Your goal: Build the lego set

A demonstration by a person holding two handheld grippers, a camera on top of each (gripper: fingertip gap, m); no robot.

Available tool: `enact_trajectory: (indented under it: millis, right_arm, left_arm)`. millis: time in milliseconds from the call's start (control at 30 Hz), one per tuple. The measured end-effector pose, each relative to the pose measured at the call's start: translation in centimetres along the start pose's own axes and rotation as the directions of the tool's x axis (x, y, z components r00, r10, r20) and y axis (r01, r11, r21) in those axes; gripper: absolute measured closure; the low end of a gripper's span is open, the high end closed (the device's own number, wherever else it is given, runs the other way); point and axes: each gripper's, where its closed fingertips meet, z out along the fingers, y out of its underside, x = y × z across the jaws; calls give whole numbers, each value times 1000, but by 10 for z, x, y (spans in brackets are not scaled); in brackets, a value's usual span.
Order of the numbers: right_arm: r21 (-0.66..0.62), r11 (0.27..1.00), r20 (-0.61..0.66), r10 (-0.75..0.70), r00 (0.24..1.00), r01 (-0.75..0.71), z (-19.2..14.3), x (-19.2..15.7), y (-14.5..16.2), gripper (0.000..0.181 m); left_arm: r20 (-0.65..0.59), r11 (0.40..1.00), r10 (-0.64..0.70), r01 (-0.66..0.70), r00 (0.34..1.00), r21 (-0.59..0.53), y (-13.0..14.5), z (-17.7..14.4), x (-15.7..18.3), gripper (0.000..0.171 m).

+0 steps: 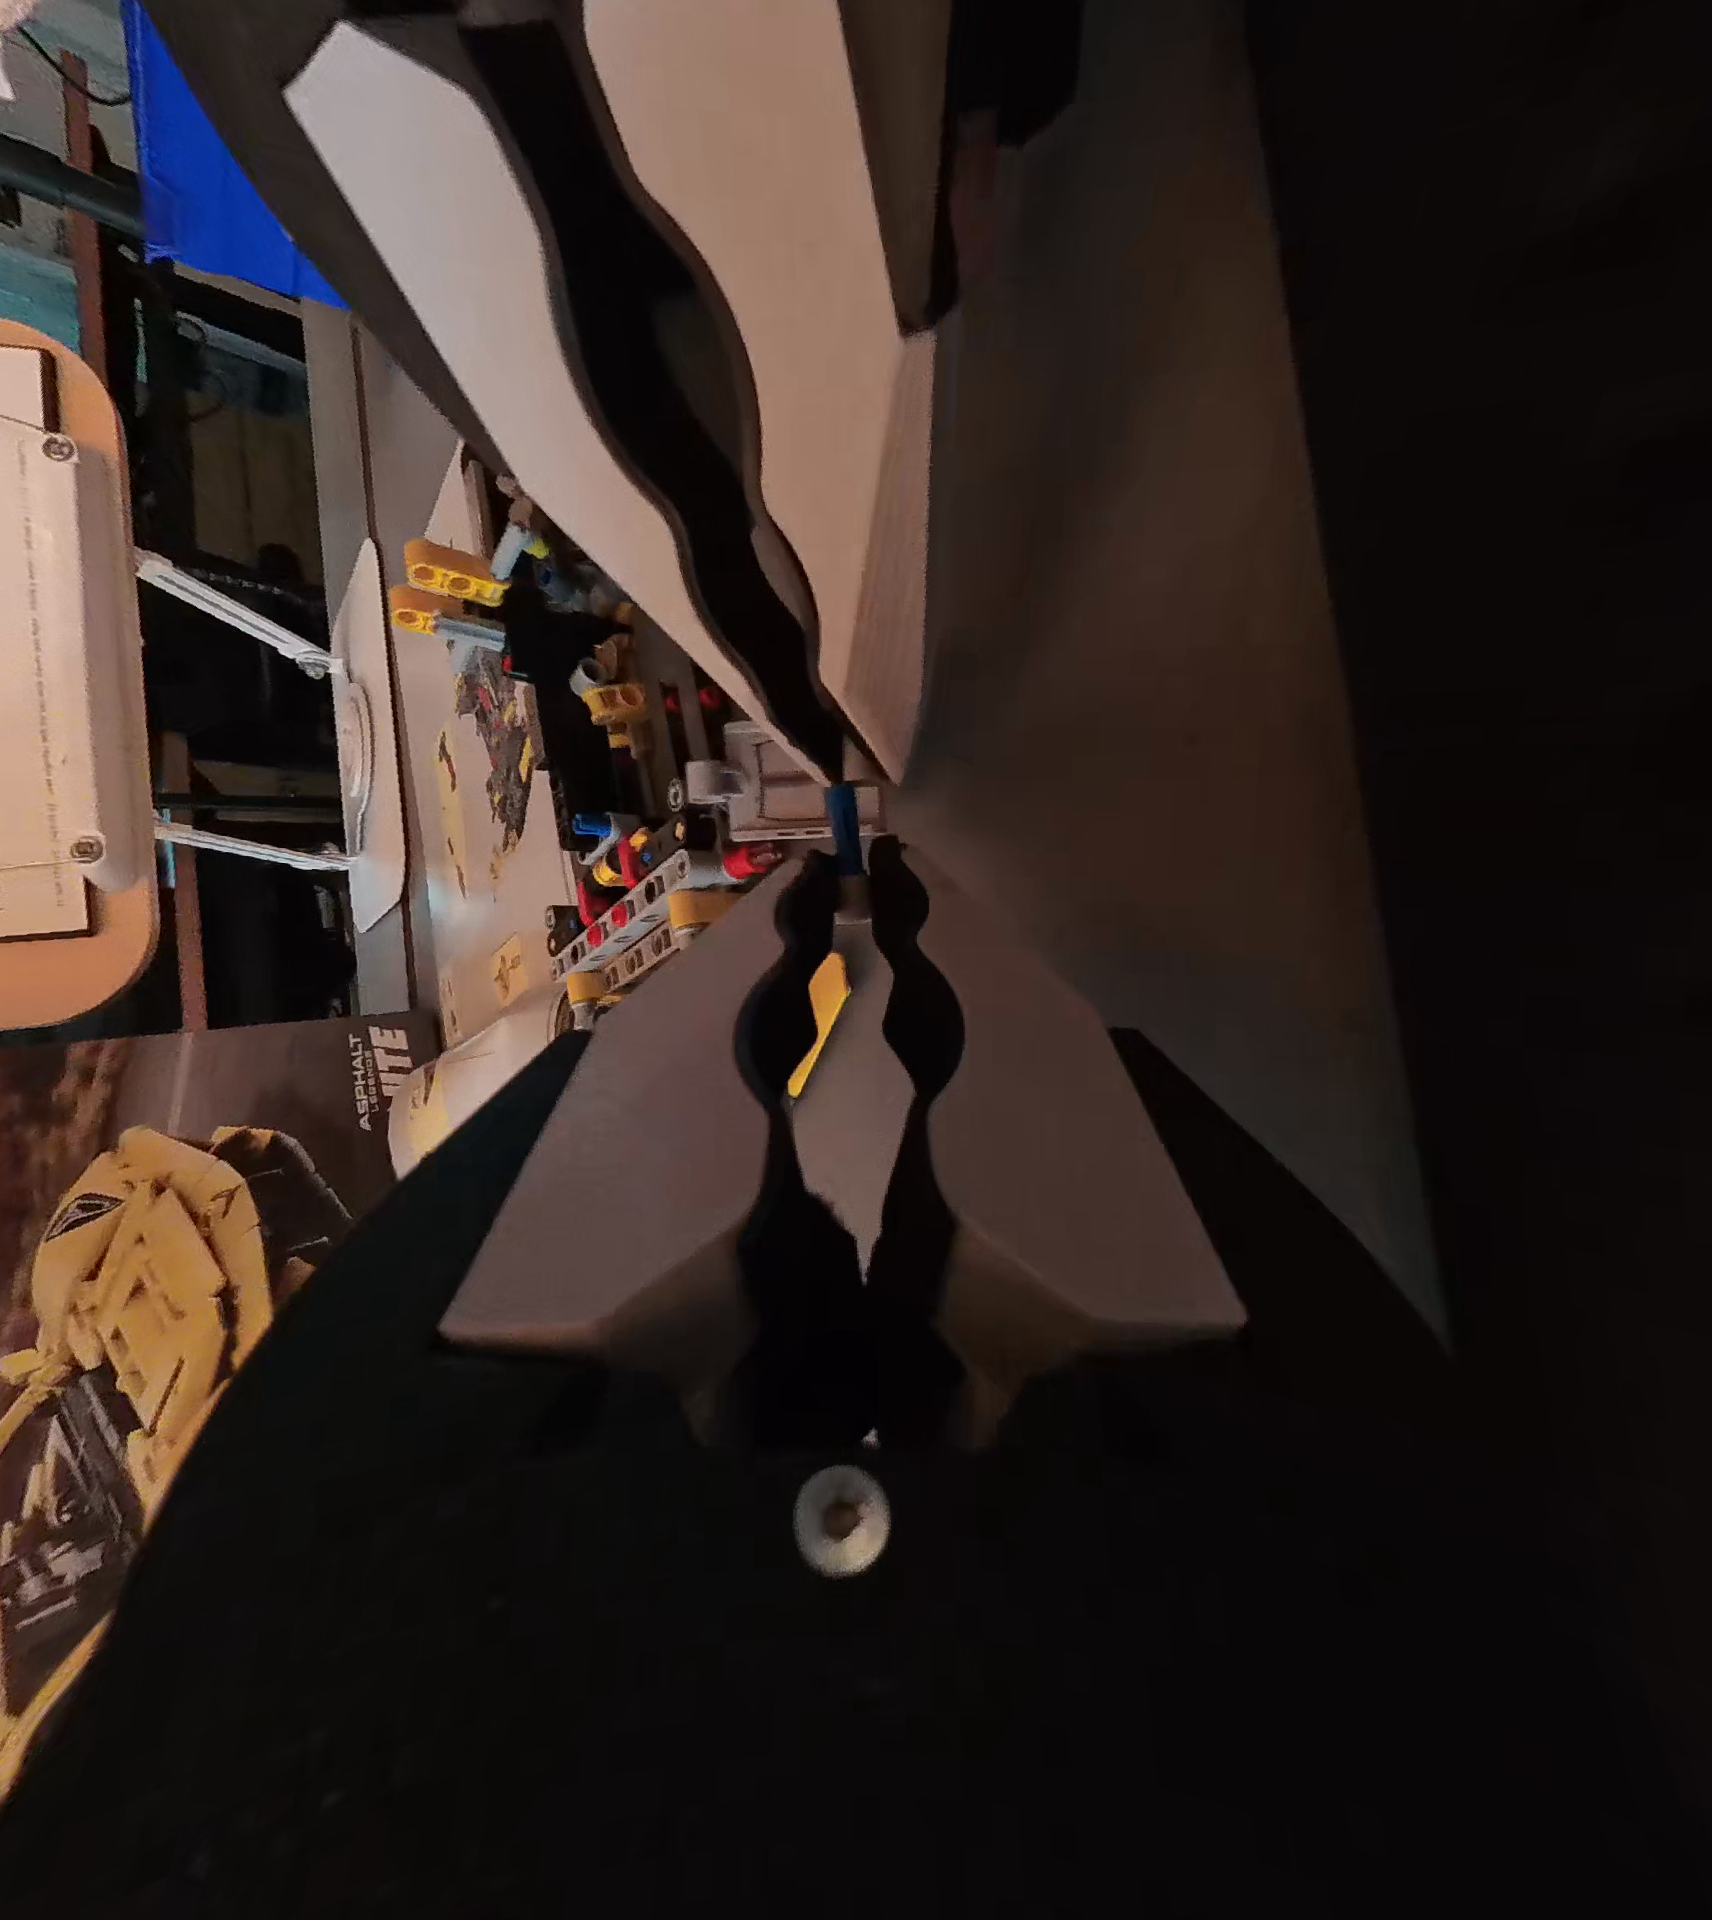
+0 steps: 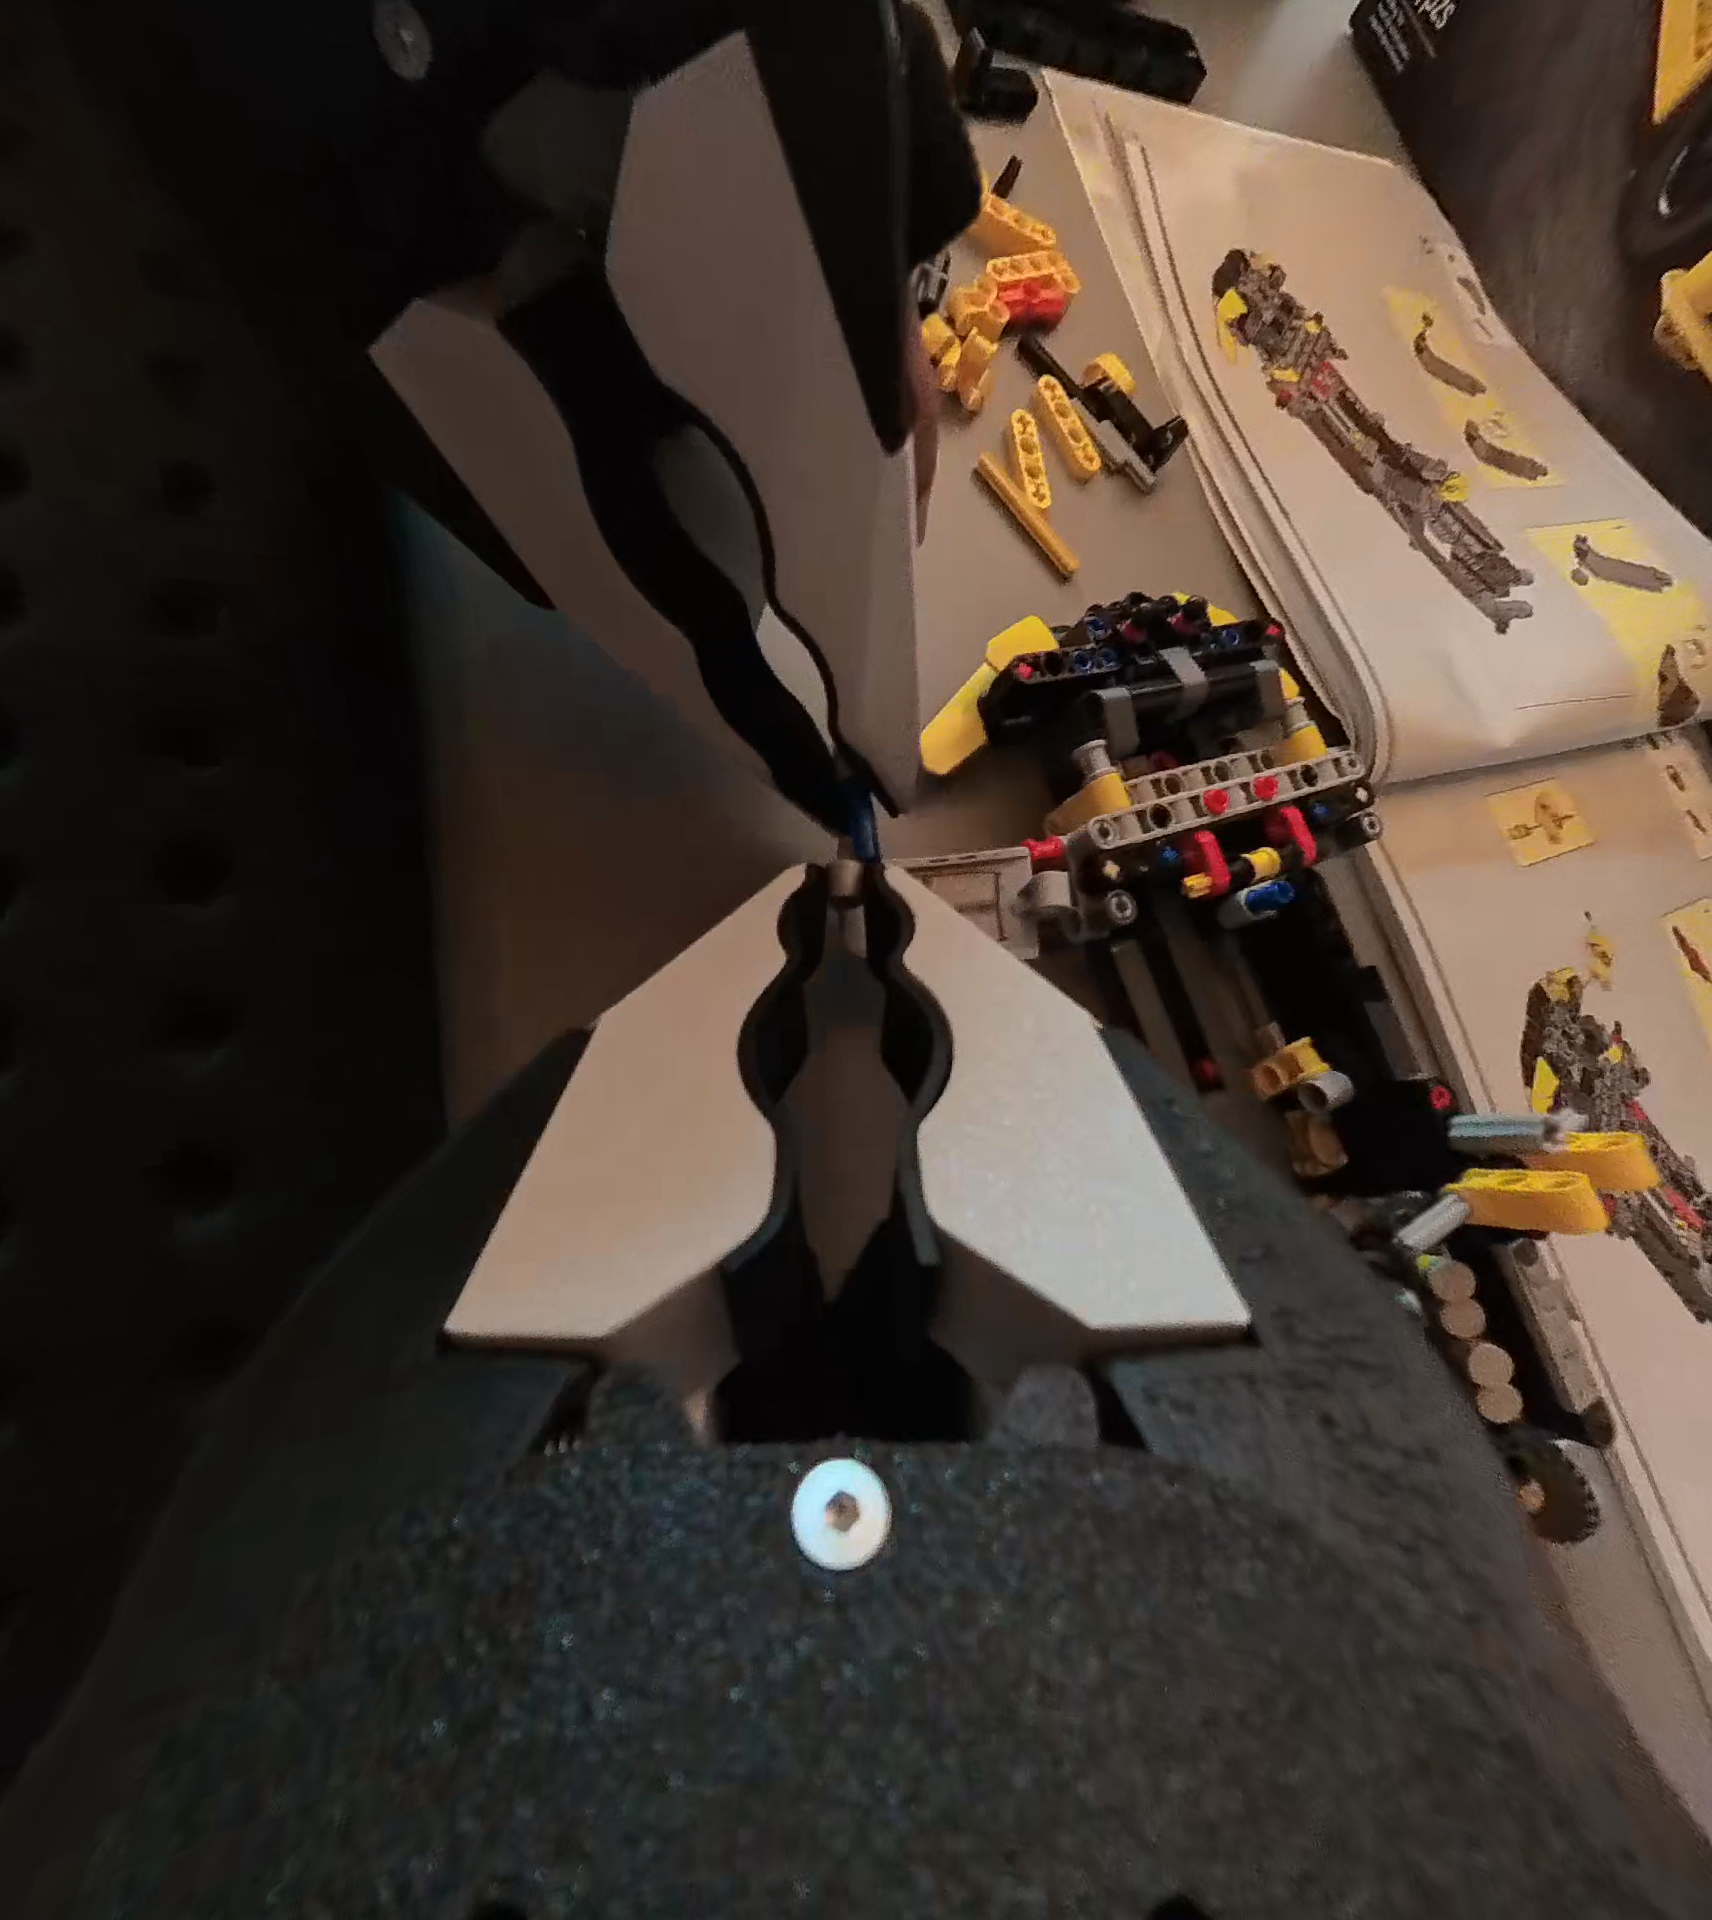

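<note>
Two grippers meet tip to tip on one small blue pin [image 2: 860, 821] with a grey end, held above the table. Left gripper [image 1: 857, 883] and right gripper [image 2: 847, 883] both clenched on it. Light, rigid, slippery; grip the ends. Half-built chassis [image 2: 1236, 831] just beside, on the instruction booklet [image 2: 1454, 436].

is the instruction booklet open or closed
Open. In the right wrist view the booklet lies spread flat on the table, its printed pages facing up, beside the partly built model.
</note>
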Motion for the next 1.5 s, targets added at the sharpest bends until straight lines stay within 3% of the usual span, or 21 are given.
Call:
enact_trajectory:
  millis: [267,1500]
  right_arm:
    - [-22,999,-23,-51,998,50,1,0,2,174]
    - [-19,1000,-15,-14,1000,13,2,2,3,174]
  left_arm:
    - [22,999,37,-36,999,-22,-1,0,-1,167]
    - [54,993,116,-115,992,-24,-1,6,4,167]
